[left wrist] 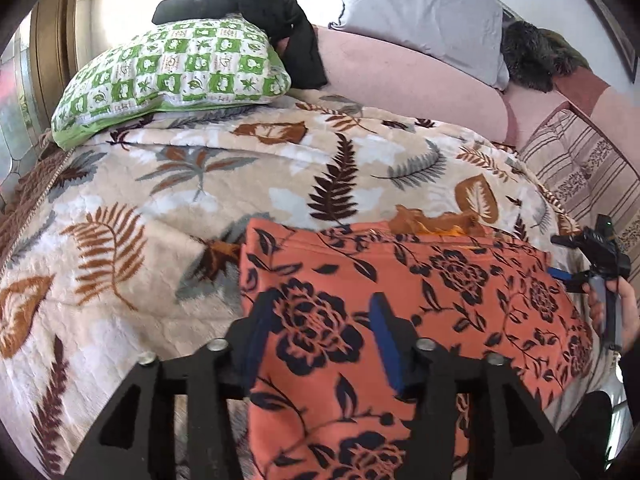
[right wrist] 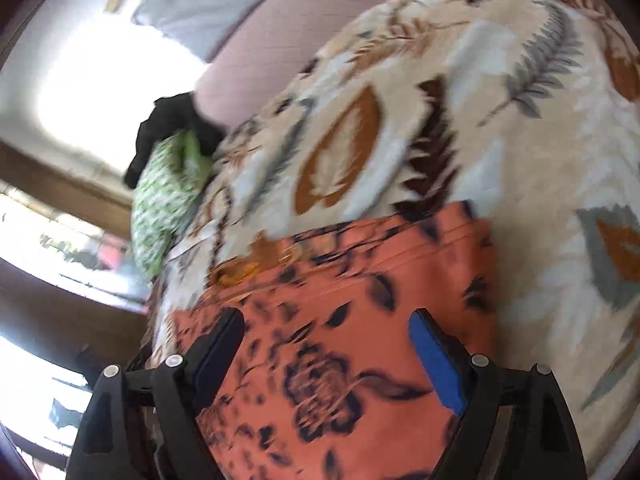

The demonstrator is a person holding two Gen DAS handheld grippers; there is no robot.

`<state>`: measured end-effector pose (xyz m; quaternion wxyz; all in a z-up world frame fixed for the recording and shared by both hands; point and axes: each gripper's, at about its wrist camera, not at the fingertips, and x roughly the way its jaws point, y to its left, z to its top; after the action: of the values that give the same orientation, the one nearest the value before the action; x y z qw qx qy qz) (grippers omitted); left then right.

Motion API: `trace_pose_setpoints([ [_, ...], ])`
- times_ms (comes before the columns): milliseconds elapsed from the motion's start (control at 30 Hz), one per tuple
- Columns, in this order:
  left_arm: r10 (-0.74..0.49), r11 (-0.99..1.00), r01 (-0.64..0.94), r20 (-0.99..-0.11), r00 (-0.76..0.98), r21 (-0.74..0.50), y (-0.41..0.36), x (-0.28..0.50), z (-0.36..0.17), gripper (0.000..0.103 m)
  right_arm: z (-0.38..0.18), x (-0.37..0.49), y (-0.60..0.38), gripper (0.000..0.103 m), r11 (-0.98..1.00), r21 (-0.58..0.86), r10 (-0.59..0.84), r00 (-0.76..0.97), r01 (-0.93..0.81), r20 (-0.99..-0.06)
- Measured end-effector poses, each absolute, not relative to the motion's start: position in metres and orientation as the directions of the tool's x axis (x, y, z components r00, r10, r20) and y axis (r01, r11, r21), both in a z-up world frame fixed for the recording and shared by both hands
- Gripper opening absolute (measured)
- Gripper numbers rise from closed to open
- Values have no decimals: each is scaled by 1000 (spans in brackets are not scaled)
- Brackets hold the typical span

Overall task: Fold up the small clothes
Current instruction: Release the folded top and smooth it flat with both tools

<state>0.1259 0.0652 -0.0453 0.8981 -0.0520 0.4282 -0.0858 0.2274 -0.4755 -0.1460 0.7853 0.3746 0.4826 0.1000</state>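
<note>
Lying under both released hand-held grippers, left (left wrist: 320,344) and right (right wrist: 328,356), an orange flowered garment (left wrist: 420,292) covers the bed (left wrist: 160,200).

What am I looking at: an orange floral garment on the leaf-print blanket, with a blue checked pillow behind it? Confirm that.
One detail is wrong: the checked pillow is green and white, not blue, as the left wrist view shows. The rest holds: the orange floral garment lies on the leaf-print blanket, with that pillow behind it.
</note>
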Motion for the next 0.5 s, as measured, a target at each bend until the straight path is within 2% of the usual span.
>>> trace_pose_setpoints([
  [67, -193, 981, 129, -776, 601, -145, 52, 115, -59, 56, -153, 224, -494, 86, 534, 803, 588, 565, 266, -579],
  [167, -144, 989, 107, -846, 513, -103, 48, 119, -102, 56, -124, 200, -483, 87, 574, 800, 606, 565, 175, -560],
  [200, -148, 988, 111, -845, 514, -105, 50, 119, -112, 58, -113, 187, -475, 87, 591, 796, 622, 553, 132, -554],
  [233, -150, 988, 119, -819, 554, -100, 50, 115, -112, 59, -102, 171, -468, 87, 598, 796, 634, 549, 98, -544],
  [367, -123, 991, 111, -828, 547, -74, 46, 112, -104, 58, -84, 95, -442, 87, 539, 841, 703, 527, 43, -477],
  [467, -137, 990, 100, -806, 576, -97, 50, 98, -87, 58, -103, 64, -429, 89, 495, 867, 735, 505, 56, -453],
  [500, -141, 990, 107, -796, 589, -97, 51, 93, -81, 58, -116, 62, -431, 89, 518, 851, 712, 509, 85, -484],
])
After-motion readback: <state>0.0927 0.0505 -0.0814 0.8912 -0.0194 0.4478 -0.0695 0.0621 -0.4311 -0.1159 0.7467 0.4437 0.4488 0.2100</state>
